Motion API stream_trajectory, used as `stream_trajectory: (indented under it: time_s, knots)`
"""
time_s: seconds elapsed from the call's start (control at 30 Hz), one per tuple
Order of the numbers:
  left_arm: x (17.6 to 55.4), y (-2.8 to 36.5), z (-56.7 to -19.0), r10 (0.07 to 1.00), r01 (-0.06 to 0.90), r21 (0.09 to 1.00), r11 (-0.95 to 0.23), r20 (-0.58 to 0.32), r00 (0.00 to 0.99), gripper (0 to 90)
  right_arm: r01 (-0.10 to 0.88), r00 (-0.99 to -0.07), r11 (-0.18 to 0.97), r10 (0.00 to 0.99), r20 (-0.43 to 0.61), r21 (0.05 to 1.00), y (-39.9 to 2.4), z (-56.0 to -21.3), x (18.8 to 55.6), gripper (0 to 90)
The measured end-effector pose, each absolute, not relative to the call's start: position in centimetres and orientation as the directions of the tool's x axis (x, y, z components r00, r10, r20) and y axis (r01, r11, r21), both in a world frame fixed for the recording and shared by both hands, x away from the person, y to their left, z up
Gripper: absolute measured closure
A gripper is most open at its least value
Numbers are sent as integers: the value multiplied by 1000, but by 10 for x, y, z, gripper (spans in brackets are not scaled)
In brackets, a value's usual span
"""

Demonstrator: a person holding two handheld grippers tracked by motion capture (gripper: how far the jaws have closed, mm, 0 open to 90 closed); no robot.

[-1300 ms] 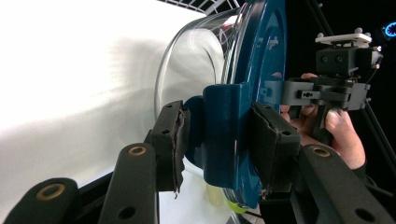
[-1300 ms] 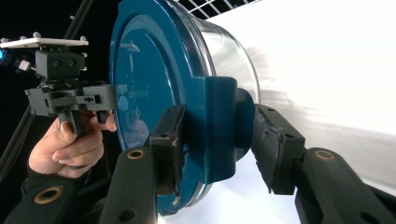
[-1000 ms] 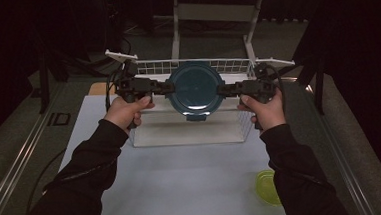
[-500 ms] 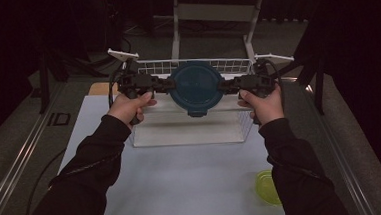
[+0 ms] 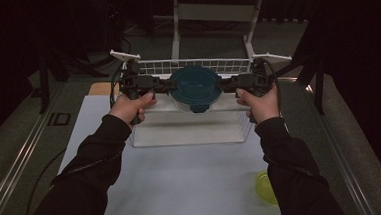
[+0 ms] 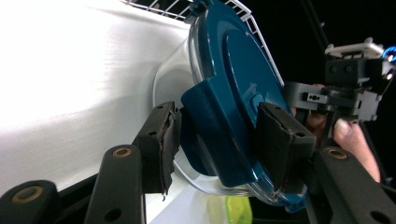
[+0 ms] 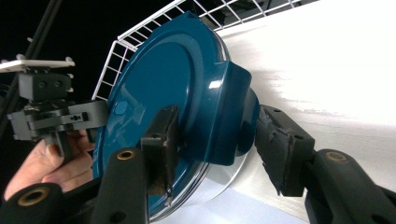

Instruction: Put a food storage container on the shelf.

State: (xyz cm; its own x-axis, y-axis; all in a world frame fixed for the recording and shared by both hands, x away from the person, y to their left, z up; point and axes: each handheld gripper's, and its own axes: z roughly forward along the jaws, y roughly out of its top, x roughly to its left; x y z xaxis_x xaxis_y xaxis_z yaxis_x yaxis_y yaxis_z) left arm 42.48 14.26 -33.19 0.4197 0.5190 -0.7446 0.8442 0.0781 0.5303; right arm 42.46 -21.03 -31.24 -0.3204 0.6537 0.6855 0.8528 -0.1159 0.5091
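A round clear container with a dark blue lid [image 5: 196,87] hangs over the white wire basket [image 5: 190,133], held from both sides. My left gripper [image 5: 169,87] is shut on the lid's latch tab at its left edge. In the left gripper view the pads [image 6: 161,140] pinch the container [image 6: 229,93] at tab and rim, around the gripper's middle [image 6: 222,140]. My right gripper [image 5: 223,87] is shut on the opposite tab. In the right gripper view the blue lid [image 7: 163,79] stands tilted on edge between the jaws of the gripper [image 7: 219,140].
The basket has solid white lower walls and a wire upper rim [image 5: 151,67], and stands at the far half of the white table [image 5: 183,183]. A yellow-green bowl [image 5: 266,187] sits at the near right. Dark floor and a metal stand lie beyond.
Both hands and the container have shifted slightly away from the person, over the basket. Both grips are unchanged.
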Motion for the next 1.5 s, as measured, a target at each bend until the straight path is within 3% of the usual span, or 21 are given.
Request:
stream_trajectory:
  time_s: [0.23,0.43,0.5,0.8,1.03,1.23,1.4,1.5]
  knots:
    - [416,140,-325,564,813,581,37,-684,463,464,825,-379,-98,636,672,557,-212,-311,420,487]
    - [410,140,-326,567,794,606,40,-668,481,448,789,-413,-63,681,604,611,-213,-303,409,440]
    - [409,141,-326,572,796,603,46,-669,474,408,777,-430,-46,689,583,627,-213,-301,405,440]
    - [393,148,-321,577,755,654,38,-632,518,385,740,-518,17,652,554,672,-207,-292,373,475]
    - [364,150,-317,590,662,749,4,-537,603,335,730,-583,97,604,543,677,-192,-300,346,656]
    - [337,153,-323,597,547,837,12,-445,667,210,733,-601,148,600,529,664,-179,-312,334,895]
    - [315,151,-336,628,467,883,-44,-339,700,1,738,-596,153,606,527,657,-175,-319,335,897]
    - [299,149,-351,644,438,897,-64,-298,705,0,736,-596,153,609,524,659,-172,-321,336,898]
